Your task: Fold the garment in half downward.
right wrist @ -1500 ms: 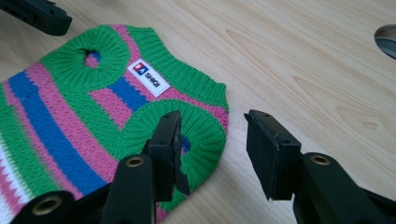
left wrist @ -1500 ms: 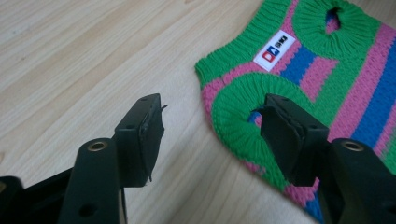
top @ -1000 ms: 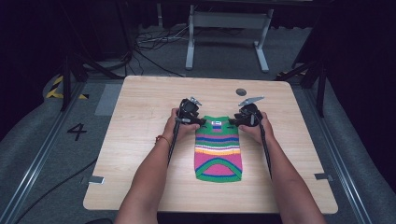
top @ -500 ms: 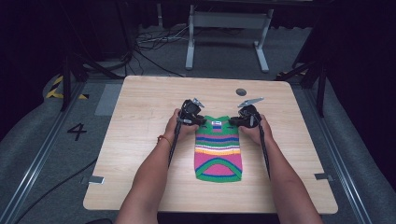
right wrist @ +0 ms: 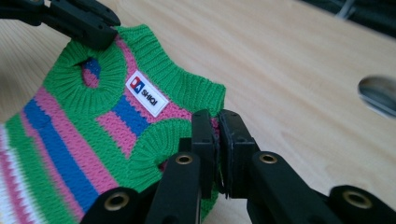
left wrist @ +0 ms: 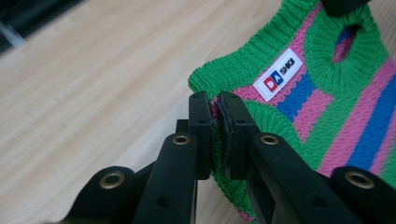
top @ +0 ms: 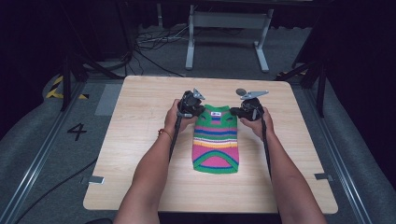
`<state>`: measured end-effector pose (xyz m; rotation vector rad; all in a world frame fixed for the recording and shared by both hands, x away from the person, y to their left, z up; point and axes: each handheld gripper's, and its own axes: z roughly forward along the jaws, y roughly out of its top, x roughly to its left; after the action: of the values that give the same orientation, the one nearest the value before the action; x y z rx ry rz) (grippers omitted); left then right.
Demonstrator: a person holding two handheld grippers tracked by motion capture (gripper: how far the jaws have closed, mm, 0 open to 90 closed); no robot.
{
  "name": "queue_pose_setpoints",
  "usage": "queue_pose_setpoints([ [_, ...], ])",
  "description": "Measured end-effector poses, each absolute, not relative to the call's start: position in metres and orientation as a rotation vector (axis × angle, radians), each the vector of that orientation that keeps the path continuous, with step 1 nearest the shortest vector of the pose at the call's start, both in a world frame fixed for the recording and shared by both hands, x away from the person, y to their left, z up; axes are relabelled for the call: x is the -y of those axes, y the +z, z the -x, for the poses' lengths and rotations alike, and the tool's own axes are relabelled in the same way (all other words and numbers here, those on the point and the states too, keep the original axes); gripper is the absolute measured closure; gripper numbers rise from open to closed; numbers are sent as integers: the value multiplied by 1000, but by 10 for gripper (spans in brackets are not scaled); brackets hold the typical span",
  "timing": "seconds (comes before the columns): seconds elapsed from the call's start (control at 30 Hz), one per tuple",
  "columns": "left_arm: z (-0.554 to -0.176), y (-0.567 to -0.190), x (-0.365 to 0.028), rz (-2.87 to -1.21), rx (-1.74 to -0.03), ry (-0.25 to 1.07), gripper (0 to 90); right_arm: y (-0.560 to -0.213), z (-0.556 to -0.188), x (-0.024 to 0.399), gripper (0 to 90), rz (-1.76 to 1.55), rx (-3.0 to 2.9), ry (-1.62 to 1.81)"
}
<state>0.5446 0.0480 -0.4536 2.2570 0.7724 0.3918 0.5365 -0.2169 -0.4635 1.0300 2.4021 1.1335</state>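
A small knitted sweater with green, pink, blue and white stripes lies flat on the wooden table, collar away from me. My left gripper is shut on its left shoulder edge; the left gripper view shows the green knit pinched between the jaws of that gripper. My right gripper is shut on the right shoulder edge, with the knit clamped between the jaws of that gripper. A white label sits below the collar. The other gripper shows at the far shoulder.
A small dark round mark lies on the table beyond the right gripper. Bare wood stretches to the left and right of the sweater. Past the far edge there are cables and a metal stand on the floor.
Both grippers keep their hold on the sweater's shoulders and have barely shifted; the sweater lies much as before.
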Motion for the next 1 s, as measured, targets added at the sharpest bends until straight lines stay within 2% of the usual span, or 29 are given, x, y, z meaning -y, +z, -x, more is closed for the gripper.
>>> queue_pose_setpoints([
  [0.17, -536, -438, -52, -2252, -709, 417, 841, -447, -530, 217, 859, -973, -2365, 1166],
  [0.3, -524, -440, -55, -2291, -656, 434, 840, -441, -520, 215, 859, -935, -2353, 1220],
  [0.67, -496, -443, -74, -2234, -603, 430, 836, -442, -484, 205, 858, -780, -2408, 1252],
  [1.0, -452, -437, -78, -2252, -428, 471, 829, -440, -454, 213, 857, -679, -2441, 1297],
])
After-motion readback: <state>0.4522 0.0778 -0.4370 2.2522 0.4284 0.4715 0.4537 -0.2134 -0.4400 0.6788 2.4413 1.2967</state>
